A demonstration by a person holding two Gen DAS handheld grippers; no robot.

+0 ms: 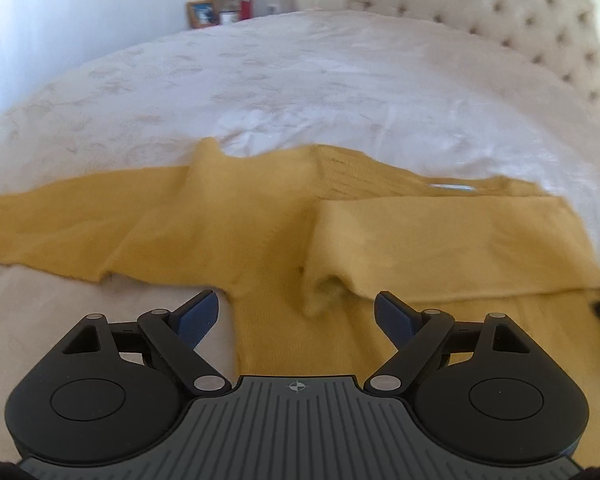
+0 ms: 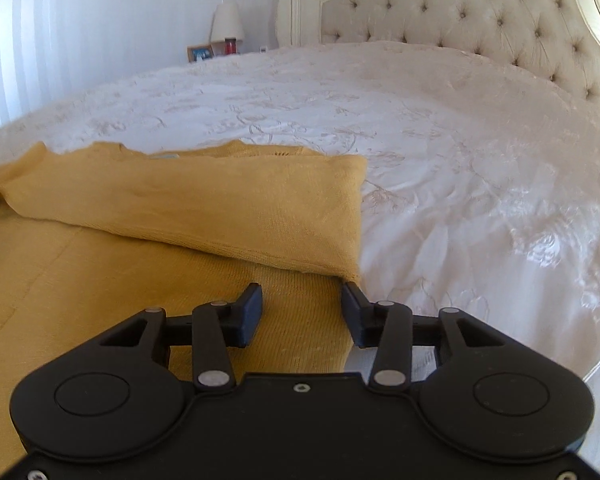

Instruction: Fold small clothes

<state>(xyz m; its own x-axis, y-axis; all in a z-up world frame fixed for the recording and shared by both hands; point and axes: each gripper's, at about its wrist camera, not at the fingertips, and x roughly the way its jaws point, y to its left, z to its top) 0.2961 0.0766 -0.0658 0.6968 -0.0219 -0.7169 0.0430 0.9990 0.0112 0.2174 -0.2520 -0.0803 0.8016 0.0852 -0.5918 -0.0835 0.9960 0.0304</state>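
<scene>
Two grippers, left gripper (image 1: 296, 316) agape, right gripper (image 2: 301, 306) parted, yellow sweater (image 1: 260, 216) blurred, edge-cropped.

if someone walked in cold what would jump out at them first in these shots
The mustard yellow sweater grabs the eye first, spread across the near side of the white bedspread, with one sleeve folded over its body. Behind it rises the cream tufted headboard. In the foreground, the left claw stands wide open above the knit, holding nothing.
</scene>
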